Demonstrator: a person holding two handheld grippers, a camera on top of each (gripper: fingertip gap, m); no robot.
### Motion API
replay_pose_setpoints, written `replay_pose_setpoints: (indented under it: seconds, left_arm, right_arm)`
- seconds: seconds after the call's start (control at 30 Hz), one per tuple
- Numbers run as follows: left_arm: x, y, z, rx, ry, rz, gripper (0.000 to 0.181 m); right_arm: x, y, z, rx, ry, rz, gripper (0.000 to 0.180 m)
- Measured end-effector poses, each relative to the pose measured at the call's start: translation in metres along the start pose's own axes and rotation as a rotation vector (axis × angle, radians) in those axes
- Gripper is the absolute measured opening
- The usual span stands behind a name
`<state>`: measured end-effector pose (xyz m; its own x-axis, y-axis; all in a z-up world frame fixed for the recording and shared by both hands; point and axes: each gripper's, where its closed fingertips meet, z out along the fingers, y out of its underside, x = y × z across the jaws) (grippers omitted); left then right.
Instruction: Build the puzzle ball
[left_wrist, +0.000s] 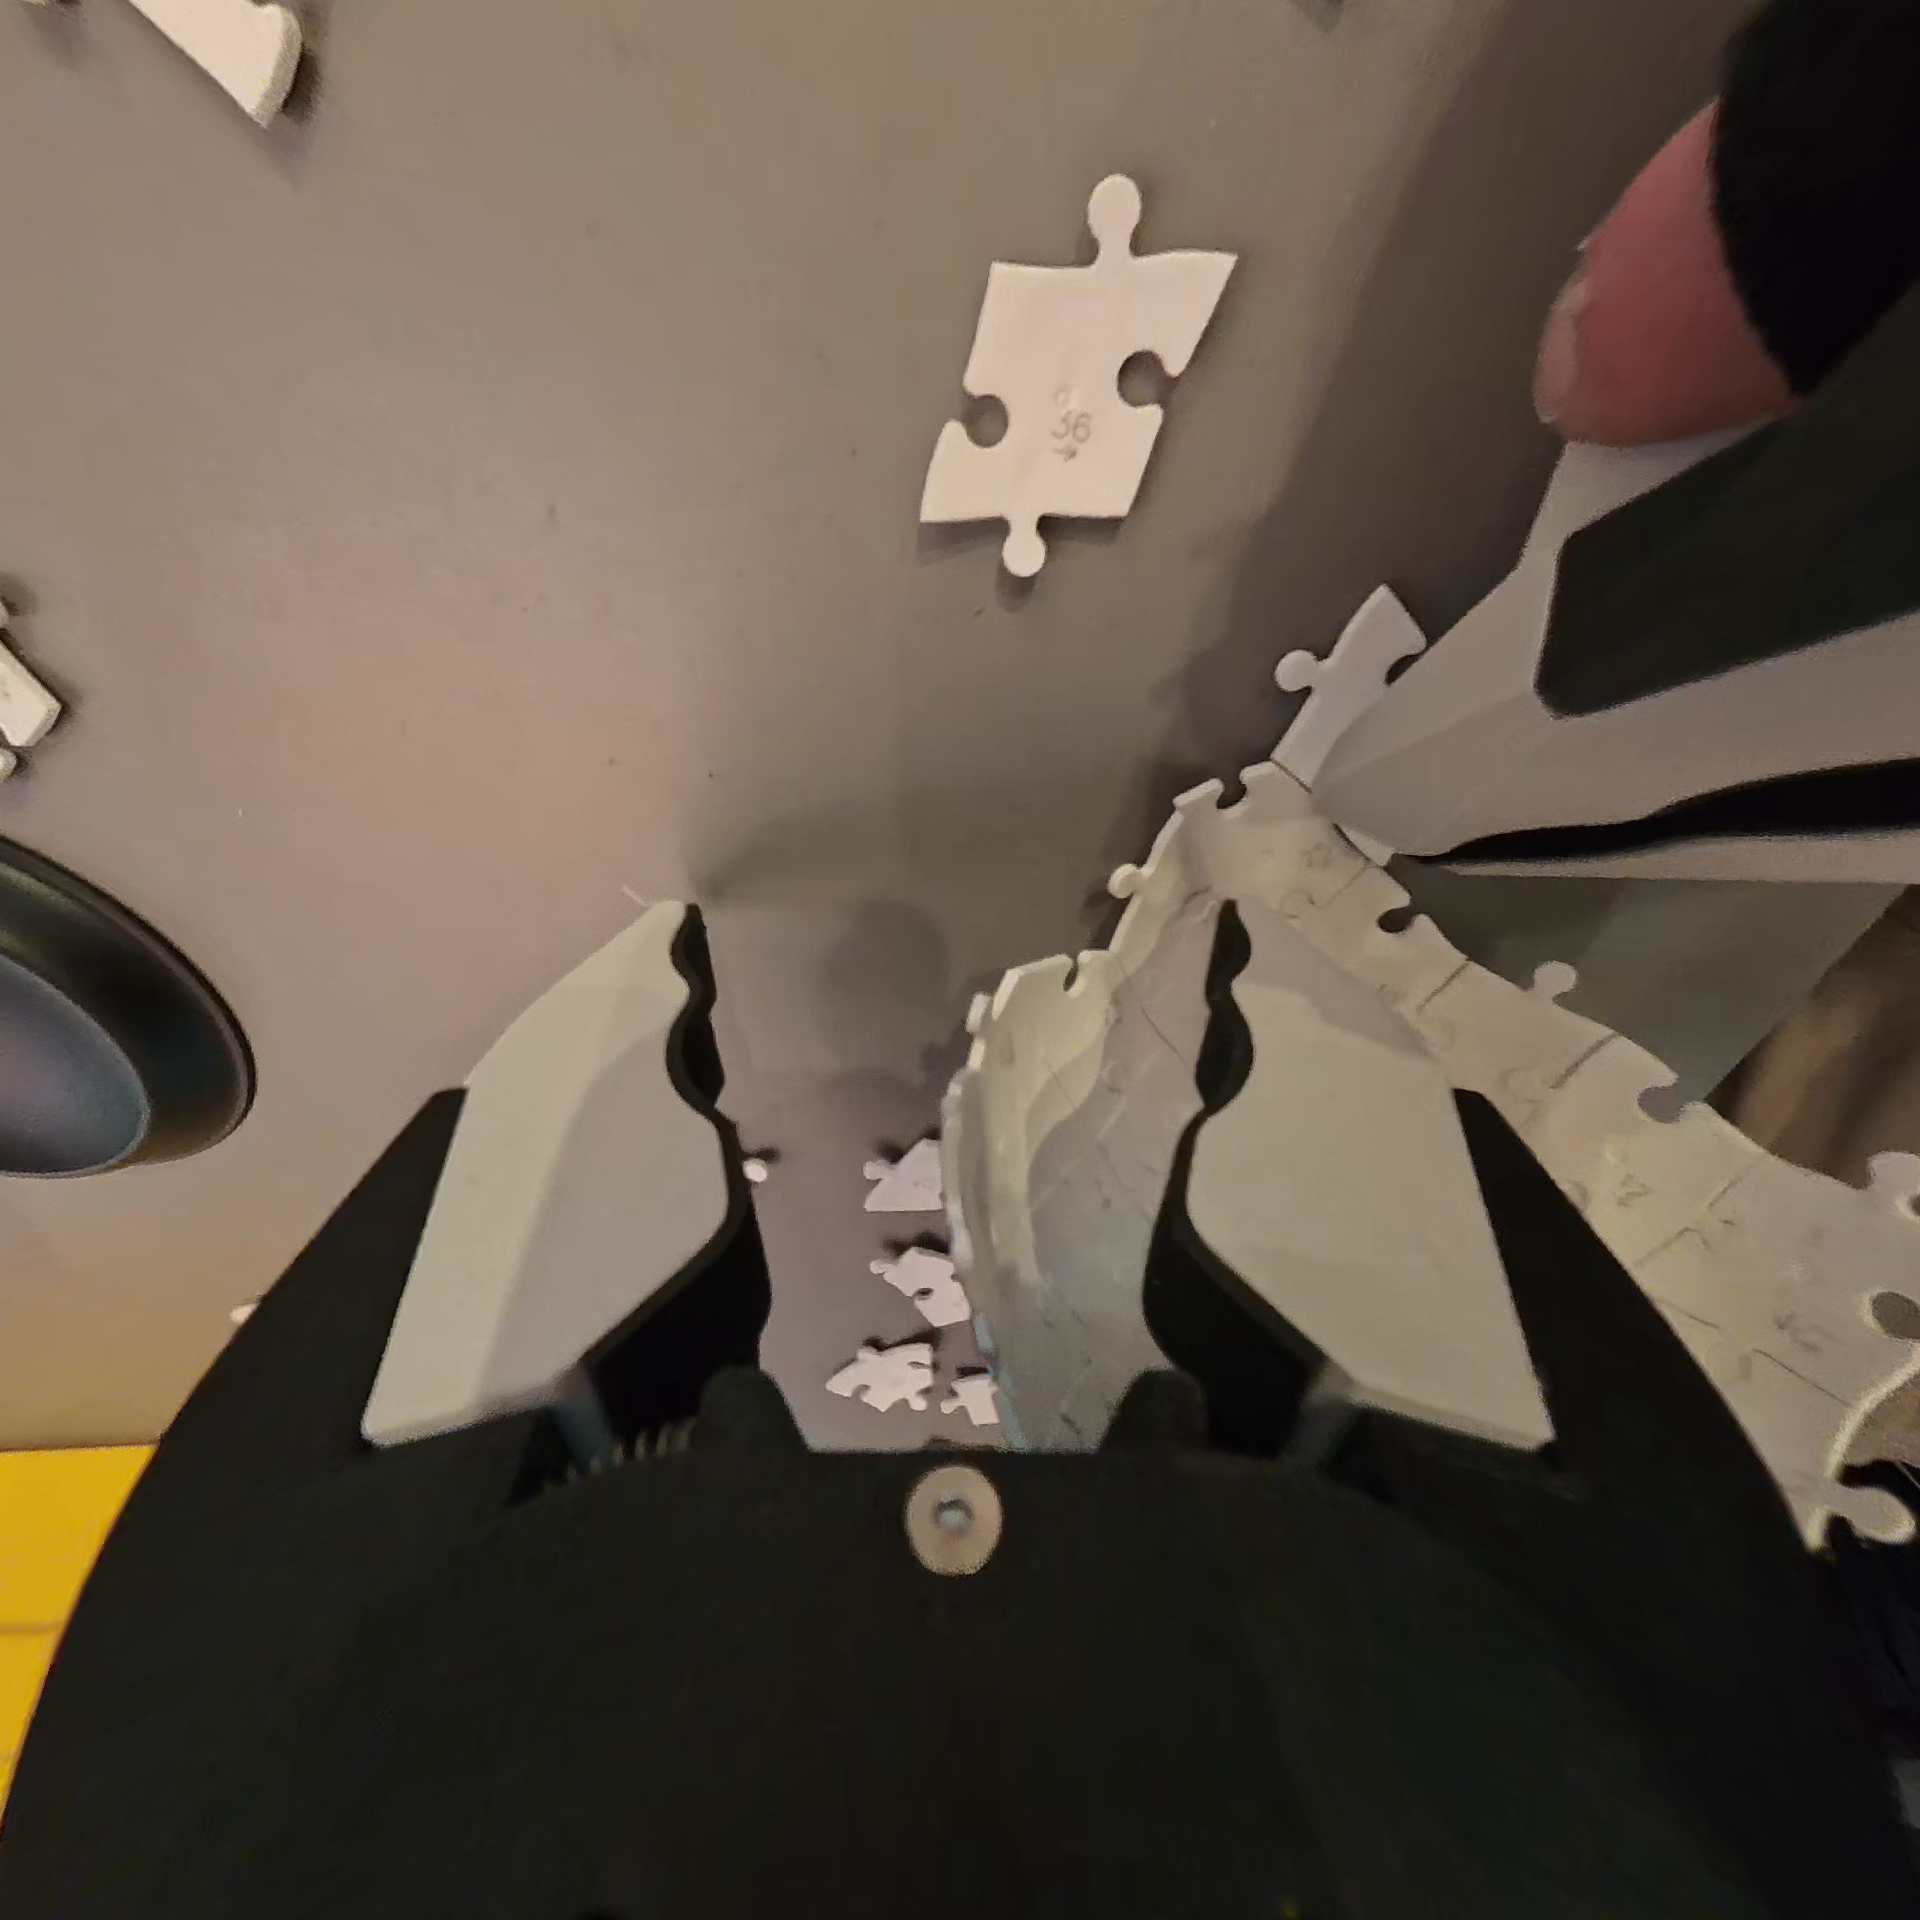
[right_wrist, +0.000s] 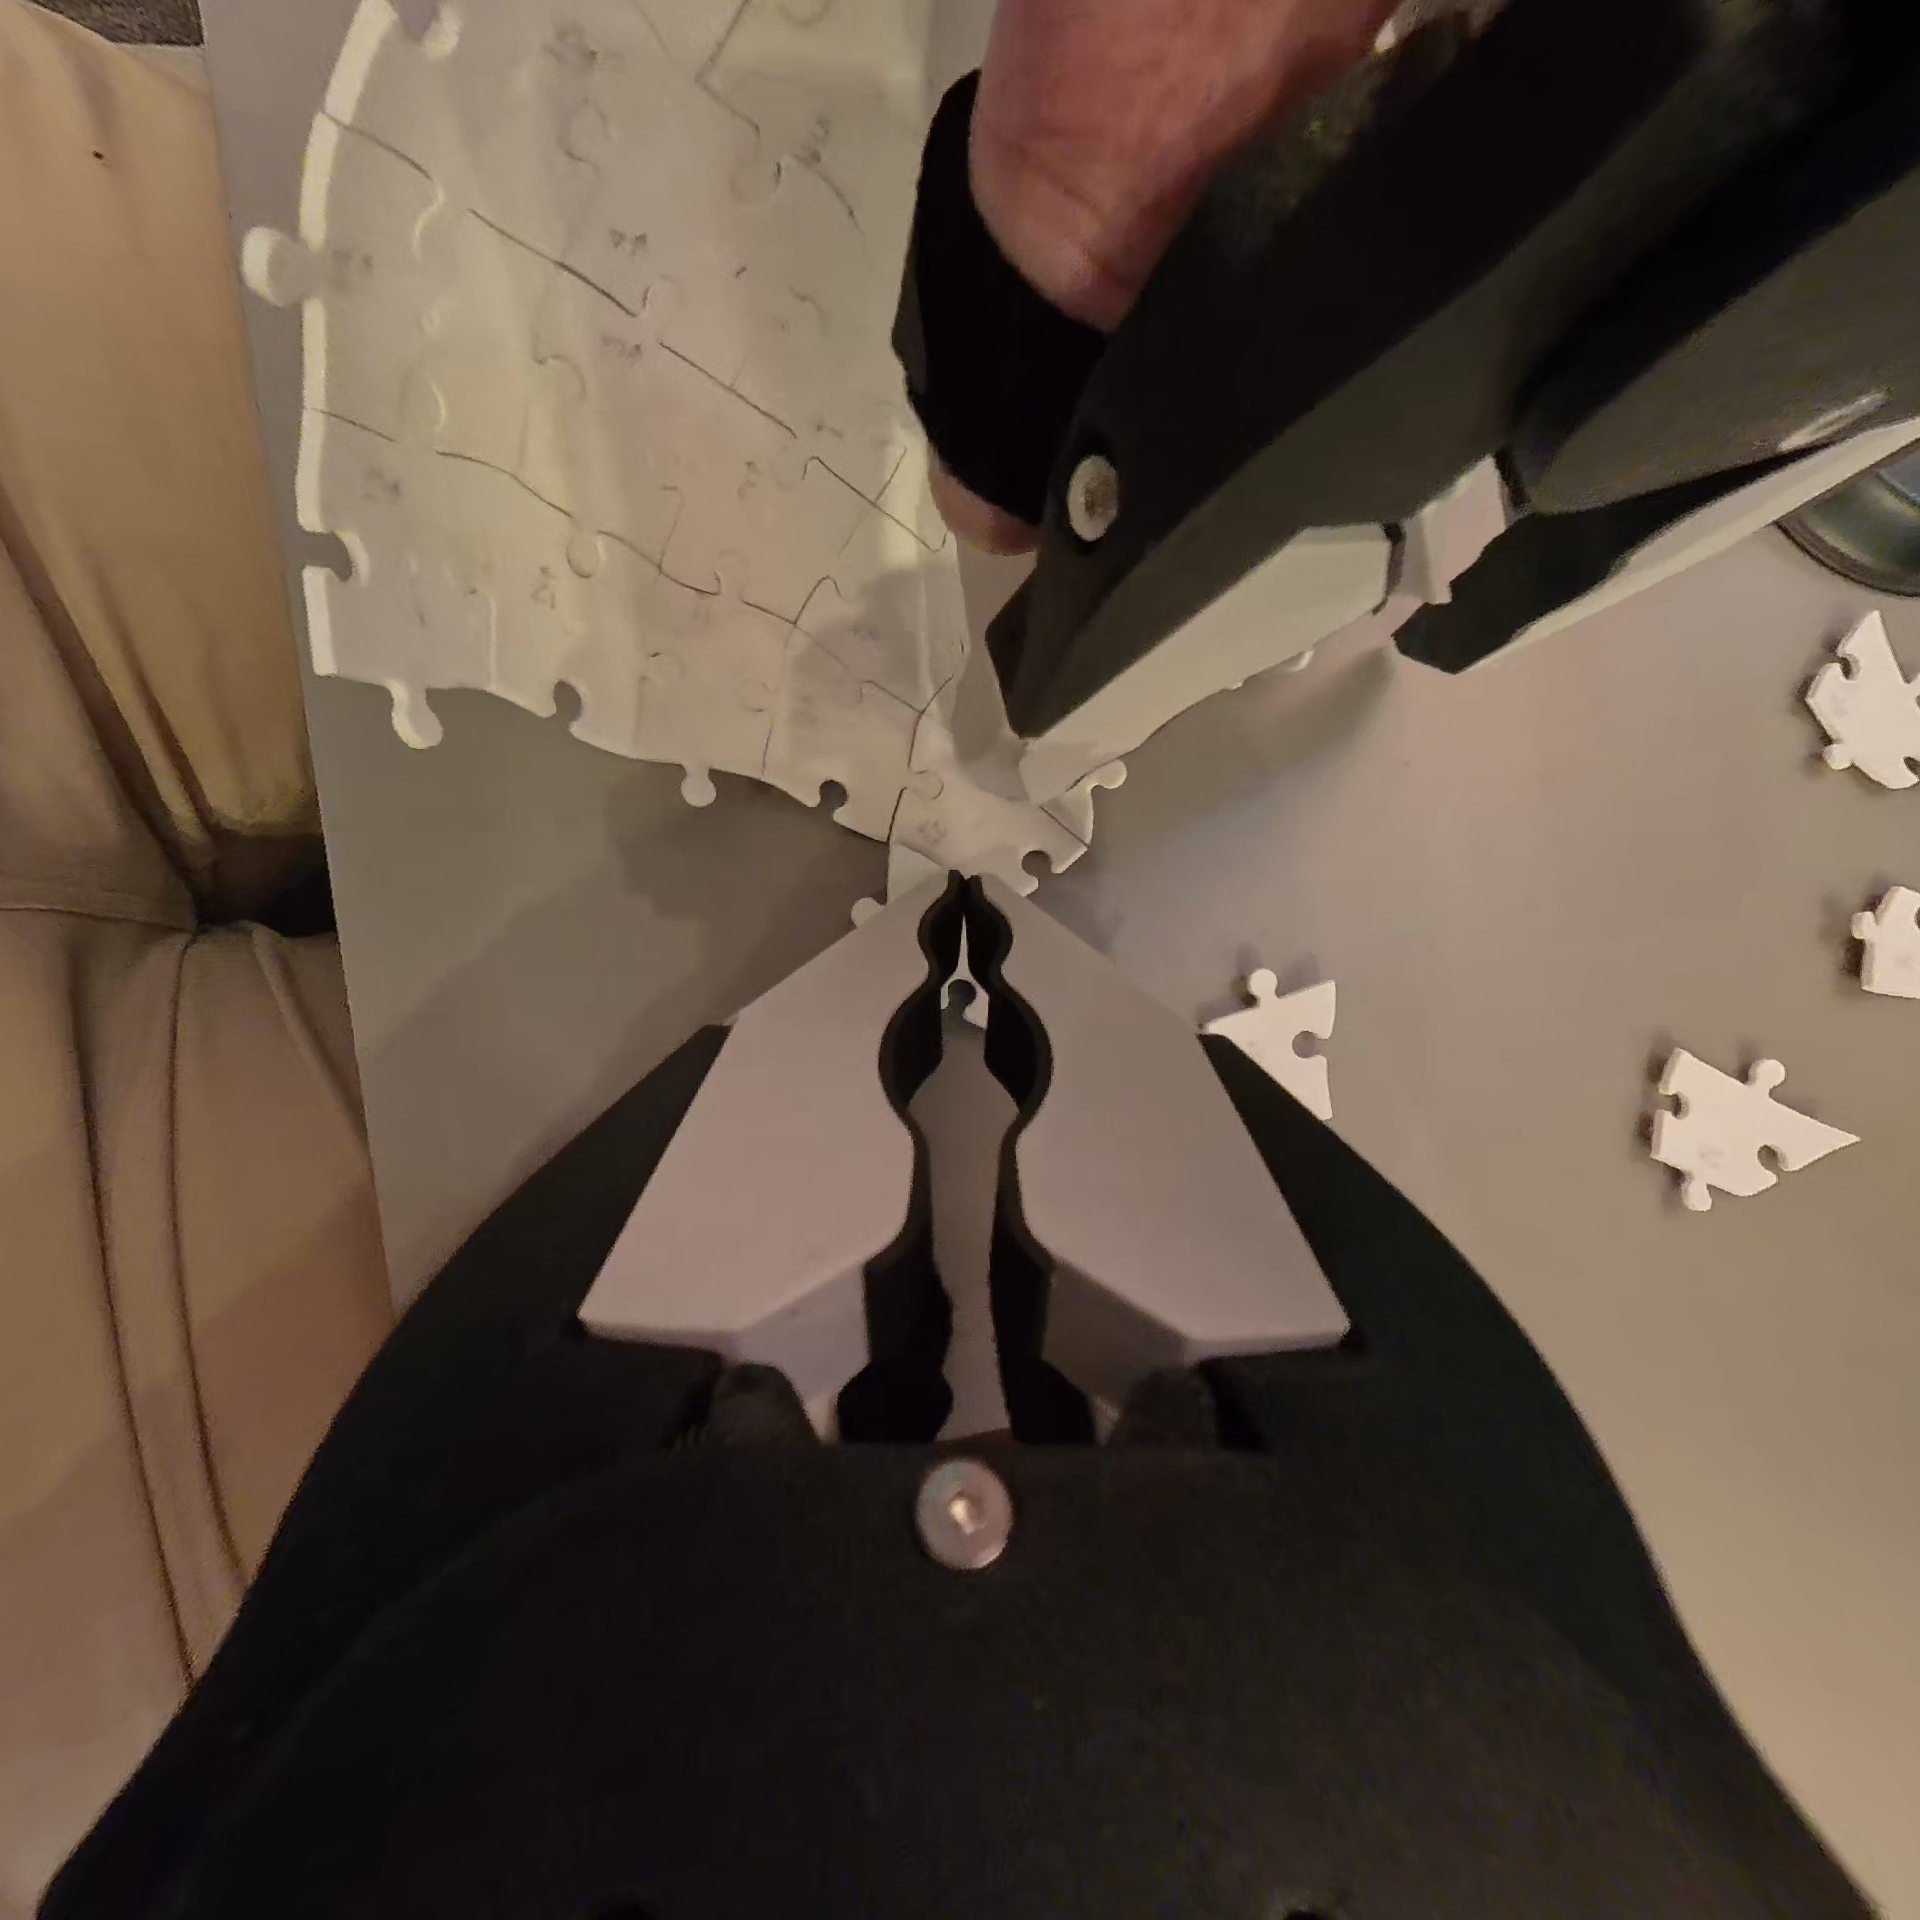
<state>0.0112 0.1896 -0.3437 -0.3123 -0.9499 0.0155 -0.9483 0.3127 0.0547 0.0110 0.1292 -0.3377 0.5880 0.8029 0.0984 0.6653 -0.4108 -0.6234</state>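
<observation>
The part-built puzzle ball (right_wrist: 582, 416) is a curved white shell of joined pieces, held up over the grey table (right_wrist: 1455, 935). My left gripper (left_wrist: 956, 925) is open, with the shell's edge (left_wrist: 1070, 1143) between its jaws, against the right finger (left_wrist: 1320, 1195). In the right wrist view one of its fingers (right_wrist: 1143, 644) presses on the shell's lower corner. My right gripper (right_wrist: 961, 883) is shut on a single white puzzle piece (left_wrist: 1340, 675) and holds it at the shell's knobbed rim (left_wrist: 1247, 800). A gloved hand (right_wrist: 1039, 208) holds the left gripper.
Loose white pieces lie on the table: one ahead (left_wrist: 1075, 384), several under the left gripper (left_wrist: 914, 1278), several at right (right_wrist: 1735, 1132). A black round object (left_wrist: 104, 1018) sits at left. A beige cushion (right_wrist: 104, 727) borders the table's edge.
</observation>
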Motion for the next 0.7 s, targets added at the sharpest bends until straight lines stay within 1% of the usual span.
replay_pose_setpoints:
  seconds: [0.23,0.37,0.5,0.7]
  left_arm:
    - [0.010,-0.007,-0.006,0.027,0.047,-0.051,0.089]
    - [0.012,-0.012,-0.013,0.074,0.072,-0.095,0.087]
    - [0.012,-0.021,-0.023,0.153,0.111,-0.158,0.084]
    - [0.004,-0.032,-0.035,0.255,0.103,-0.228,0.084]
  right_arm:
    - [0.001,0.000,0.001,0.003,0.015,0.001,0.000]
    - [0.000,0.000,0.001,0.006,0.032,-0.022,0.000]
    - [0.000,0.000,0.001,0.016,0.041,-0.041,0.000]
    - [0.000,0.000,0.001,0.016,0.093,-0.131,0.000]
